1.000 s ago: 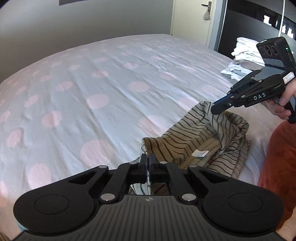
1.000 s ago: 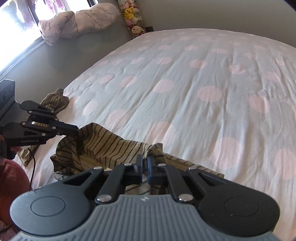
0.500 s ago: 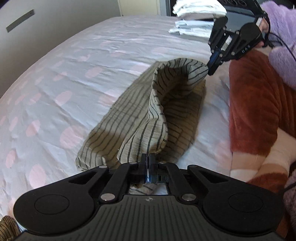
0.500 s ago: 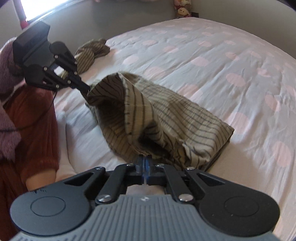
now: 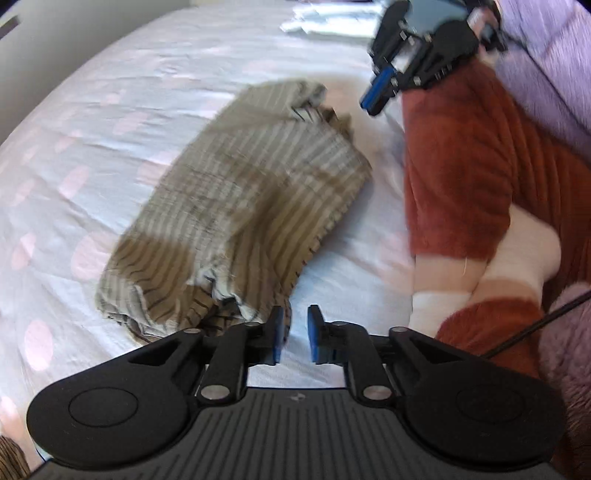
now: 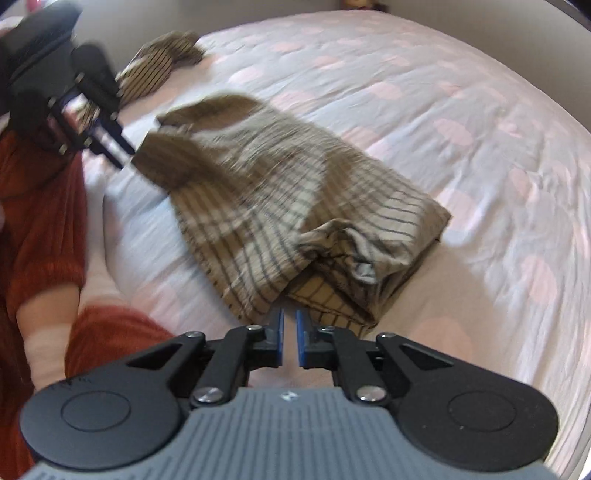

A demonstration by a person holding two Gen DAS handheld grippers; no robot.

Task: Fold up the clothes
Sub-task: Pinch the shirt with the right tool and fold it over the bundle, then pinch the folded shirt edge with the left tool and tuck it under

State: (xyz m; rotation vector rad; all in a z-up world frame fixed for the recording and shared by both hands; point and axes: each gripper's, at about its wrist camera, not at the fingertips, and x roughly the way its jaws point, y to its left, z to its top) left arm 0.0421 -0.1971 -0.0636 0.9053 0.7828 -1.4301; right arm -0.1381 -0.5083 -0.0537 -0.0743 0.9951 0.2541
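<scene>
A beige striped garment [image 5: 251, 199] [image 6: 295, 206] lies folded in a long, loose bundle on the bed, blurred in both views. My left gripper [image 5: 295, 325] is at its near end, jaws opening, with nothing between the blue pads; the cloth edge lies just left of the left finger. My right gripper [image 6: 290, 326] is at the other end, jaws opening to a narrow gap that holds nothing, the cloth just ahead of the tips. Each gripper also shows in the other's view: the right gripper [image 5: 380, 96], the left gripper [image 6: 118, 151].
The bed cover [image 5: 92, 122] is pale with pink dots. A second striped garment [image 6: 162, 62] lies crumpled at the far edge. Folded white laundry [image 5: 317, 26] sits beyond the garment. A person's rust-coloured clothing [image 5: 454, 166] and a purple fluffy fabric [image 5: 554, 55] border the bed side.
Both grippers were shut on the garment's ends, holding a fold up. Now their jaws have parted, the cloth has dropped out and lies folded on the bed.
</scene>
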